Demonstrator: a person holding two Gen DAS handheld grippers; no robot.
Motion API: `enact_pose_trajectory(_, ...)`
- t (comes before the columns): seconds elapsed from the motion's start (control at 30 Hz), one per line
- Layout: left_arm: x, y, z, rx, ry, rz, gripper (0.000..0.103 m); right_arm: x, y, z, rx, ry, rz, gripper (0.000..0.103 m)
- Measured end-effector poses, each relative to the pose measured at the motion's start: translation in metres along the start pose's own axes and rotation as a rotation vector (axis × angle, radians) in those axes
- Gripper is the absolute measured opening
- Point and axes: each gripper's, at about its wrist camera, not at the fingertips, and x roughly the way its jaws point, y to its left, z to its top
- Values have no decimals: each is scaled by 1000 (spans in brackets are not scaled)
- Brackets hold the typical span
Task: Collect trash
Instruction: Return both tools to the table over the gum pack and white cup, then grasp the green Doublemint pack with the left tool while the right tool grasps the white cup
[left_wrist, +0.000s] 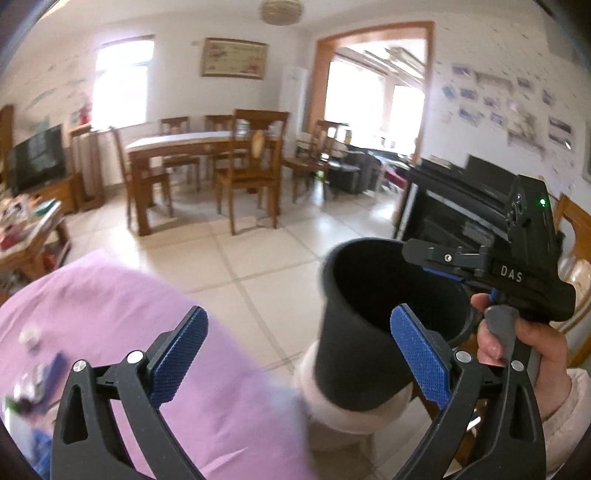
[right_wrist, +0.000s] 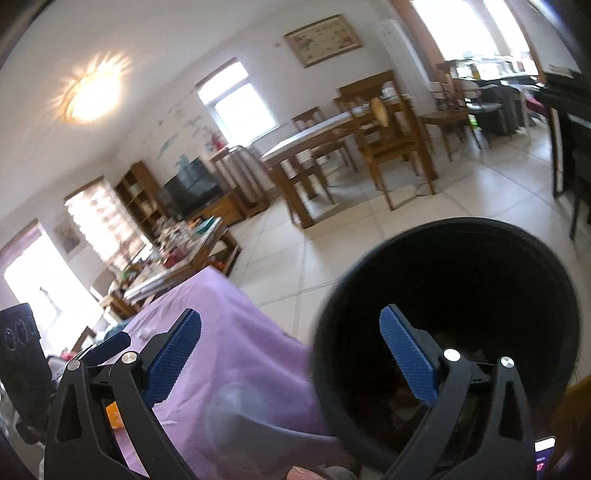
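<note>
A black round trash bin (left_wrist: 369, 325) hangs tilted in the air beside a table with a purple cloth (left_wrist: 122, 314). In the left wrist view the right gripper (left_wrist: 436, 269) is at the bin's far rim, with blue pad showing under the rim; whether it pinches the rim is unclear. My left gripper (left_wrist: 299, 354) is open and empty, its right pad in front of the bin. In the right wrist view the bin's dark mouth (right_wrist: 461, 295) fills the lower right, and the right gripper (right_wrist: 291, 358) looks open, with its right finger (right_wrist: 406, 358) inside the bin. Blurred small trash (left_wrist: 33, 369) lies on the cloth at left.
A wooden dining table with chairs (left_wrist: 207, 162) stands across the tiled floor. A TV (left_wrist: 37, 158) and a cluttered coffee table (left_wrist: 29, 229) are at left. A black piano (left_wrist: 461, 206) stands at right. An orange item (right_wrist: 112, 413) lies on the cloth.
</note>
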Motion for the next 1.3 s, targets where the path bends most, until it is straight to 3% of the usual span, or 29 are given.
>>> enact_pose_trajectory(0.37,-123,177,-53,-241,-36,249,97,69,125,-30,-173,160,165,97)
enact_pose_trajectory(0.53,-162,253,-80,-340,29,369,95,98,189,-58,-286,283,287,96)
enact_pose_trajectory(0.63,-170,285,-96,-376,94,396,84,112,233,-74,-345,348,347,84)
enact_pose_trajectory(0.73,-162,302,-105,-385,171,385,71,127,268,-92,-383,421,381,75)
enact_pose_trajectory(0.93,-133,313,-113,-344,287,364,51,149,311,-121,-431,503,383,75)
enact_pose_trajectory(1.07,-114,311,-115,-321,329,342,48,158,321,-129,-455,528,359,74)
enact_pose_trajectory(1.13,-105,312,-118,-299,359,355,42,161,325,-131,-474,535,340,71)
enact_pose_trajectory(1.23,-107,313,-120,-285,356,375,31,166,332,-136,-495,549,325,71)
enact_pose_trajectory(1.3,-110,318,-122,-300,348,368,31,171,339,-141,-509,561,312,70)
